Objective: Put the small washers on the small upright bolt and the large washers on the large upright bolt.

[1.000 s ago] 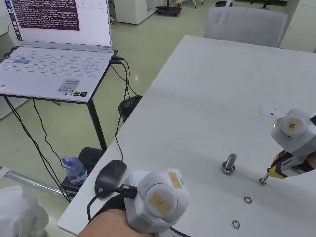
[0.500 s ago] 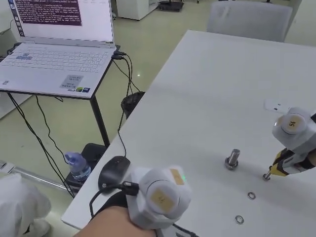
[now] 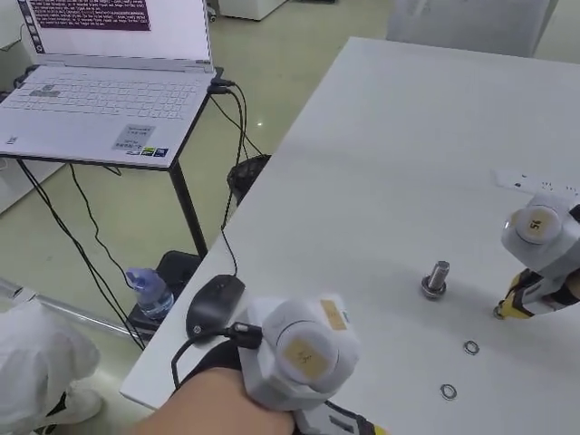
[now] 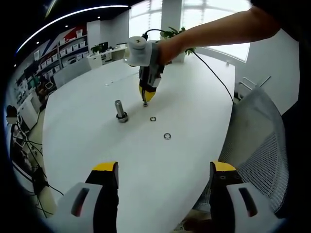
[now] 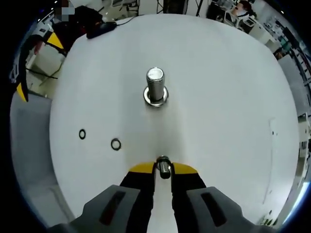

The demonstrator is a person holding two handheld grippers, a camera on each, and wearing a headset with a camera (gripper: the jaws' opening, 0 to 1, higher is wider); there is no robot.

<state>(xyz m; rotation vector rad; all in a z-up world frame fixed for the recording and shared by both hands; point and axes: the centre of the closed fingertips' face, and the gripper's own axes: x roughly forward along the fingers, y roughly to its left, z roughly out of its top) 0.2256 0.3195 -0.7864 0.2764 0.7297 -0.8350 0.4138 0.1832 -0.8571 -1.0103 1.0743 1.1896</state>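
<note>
While the right gripper (image 5: 163,171) pinches the small bolt (image 5: 163,164), the left gripper (image 4: 164,167) gapes over the white table (image 3: 381,181).

The large bolt (image 5: 155,87) and small bolt (image 5: 163,167) stand upright near two washers (image 5: 115,144) lying flat.

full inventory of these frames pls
table: 1, white, centre
large bolt: 1, silver, upright mid-table
small bolt: 1, silver, upright beside large bolt
washers: 2, silver, flat on table near bolts
mouse: 1, black, table's near edge
laptop: 1, white, on stand left of table
water bottle: 1, clear, floor by stand
chairs: 2, grey, one at table's far end, mesh one near side
left gripper: 1, white with yellow tips, open, empty
right gripper: 1, white with yellow tips, shut on small bolt
</note>
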